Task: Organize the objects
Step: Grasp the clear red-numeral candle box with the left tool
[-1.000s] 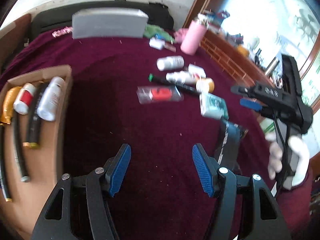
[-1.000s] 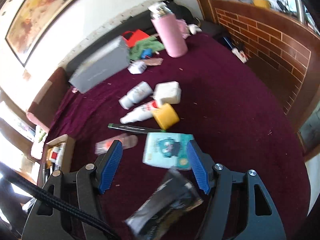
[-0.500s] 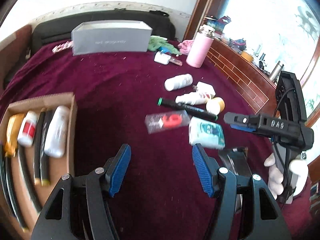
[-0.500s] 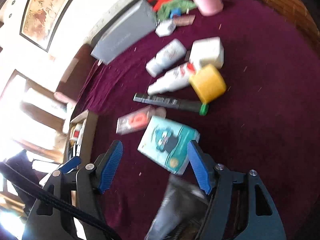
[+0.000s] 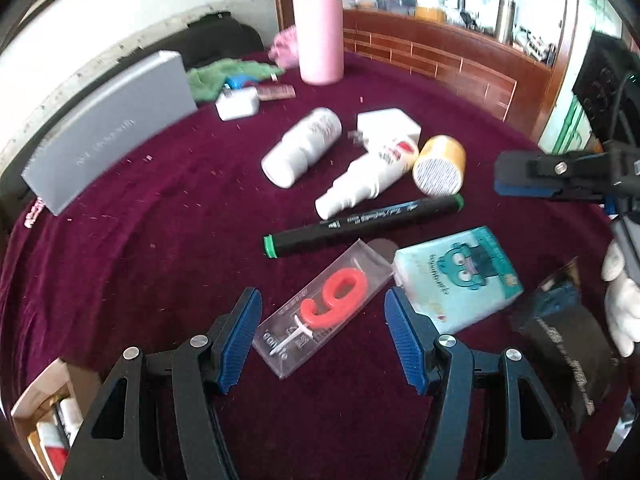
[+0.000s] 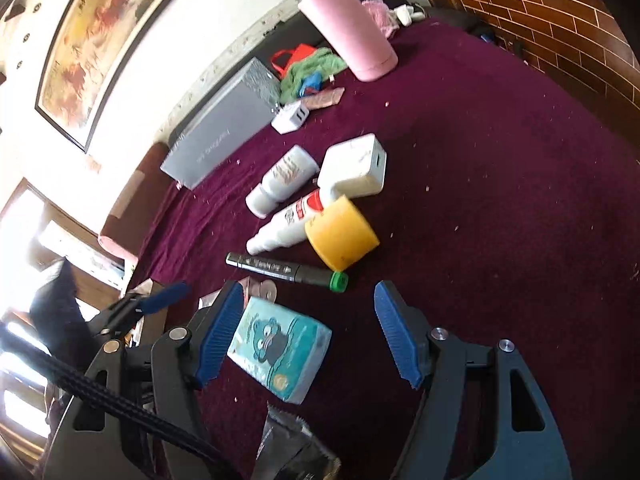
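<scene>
Both tools stand released: the left tool (image 5: 322,336) straddles a candle packet (image 5: 324,308); the right tool (image 6: 308,336) has a tissue pack (image 6: 280,348) between its fingers, untouched.

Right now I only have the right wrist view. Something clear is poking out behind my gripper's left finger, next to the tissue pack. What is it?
Observer: It's a clear pack holding a red candle shaped like a 9. It lies flat on the maroon cloth.
Operator: Where is the left gripper relative to it?
Observer: The left gripper is open, and the pack is framed between its fingers. I cannot tell whether either pad touches it.
Operator: And the far end of the yellow jar?
Observer: The yellow jar lies on its side, and that end is a pale, ridged disc.
</scene>
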Demonstrator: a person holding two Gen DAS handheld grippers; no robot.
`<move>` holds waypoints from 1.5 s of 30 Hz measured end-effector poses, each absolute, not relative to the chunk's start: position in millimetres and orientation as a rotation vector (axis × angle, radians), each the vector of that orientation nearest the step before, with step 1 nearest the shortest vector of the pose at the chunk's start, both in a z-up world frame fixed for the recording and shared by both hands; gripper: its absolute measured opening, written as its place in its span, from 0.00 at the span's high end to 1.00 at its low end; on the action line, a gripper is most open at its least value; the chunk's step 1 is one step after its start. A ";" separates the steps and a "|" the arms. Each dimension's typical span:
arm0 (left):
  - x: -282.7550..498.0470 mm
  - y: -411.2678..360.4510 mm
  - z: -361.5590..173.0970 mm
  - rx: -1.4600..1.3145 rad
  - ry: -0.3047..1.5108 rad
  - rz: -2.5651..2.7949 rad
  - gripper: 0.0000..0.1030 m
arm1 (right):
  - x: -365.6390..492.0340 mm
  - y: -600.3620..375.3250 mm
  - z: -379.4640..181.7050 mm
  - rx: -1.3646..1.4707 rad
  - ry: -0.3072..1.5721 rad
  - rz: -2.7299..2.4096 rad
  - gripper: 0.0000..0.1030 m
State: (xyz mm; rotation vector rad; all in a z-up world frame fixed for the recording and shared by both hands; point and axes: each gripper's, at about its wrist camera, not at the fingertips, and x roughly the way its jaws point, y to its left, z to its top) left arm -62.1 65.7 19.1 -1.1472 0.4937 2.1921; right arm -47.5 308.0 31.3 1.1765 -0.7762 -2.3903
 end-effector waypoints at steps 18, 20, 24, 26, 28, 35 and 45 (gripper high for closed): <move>-29.7 47.9 18.4 -1.349 0.347 2.155 0.78 | -51.9 304.4 18.2 1.235 -0.771 -2.336 0.33; -23.6 48.1 17.3 -1.336 0.364 2.174 0.77 | -52.1 303.1 17.2 1.242 -0.765 -2.337 0.33; -14.4 62.3 14.0 -1.288 0.446 2.197 0.56 | -51.8 303.0 16.0 1.248 -0.765 -2.341 0.33; -14.9 68.6 11.2 -1.263 0.457 2.220 0.46 | -51.7 304.3 15.5 1.246 -0.773 -2.343 0.33; -17.7 67.7 8.7 -1.258 0.420 2.260 0.34 | -51.6 305.4 15.3 1.245 -0.777 -2.347 0.33; -16.3 68.4 2.0 -1.248 0.362 2.296 0.04 | -52.8 306.9 14.0 1.242 -0.788 -2.331 0.33; 25.4 57.9 14.6 -1.261 0.258 2.333 0.78 | -52.8 305.5 13.0 1.229 -0.778 -2.330 0.32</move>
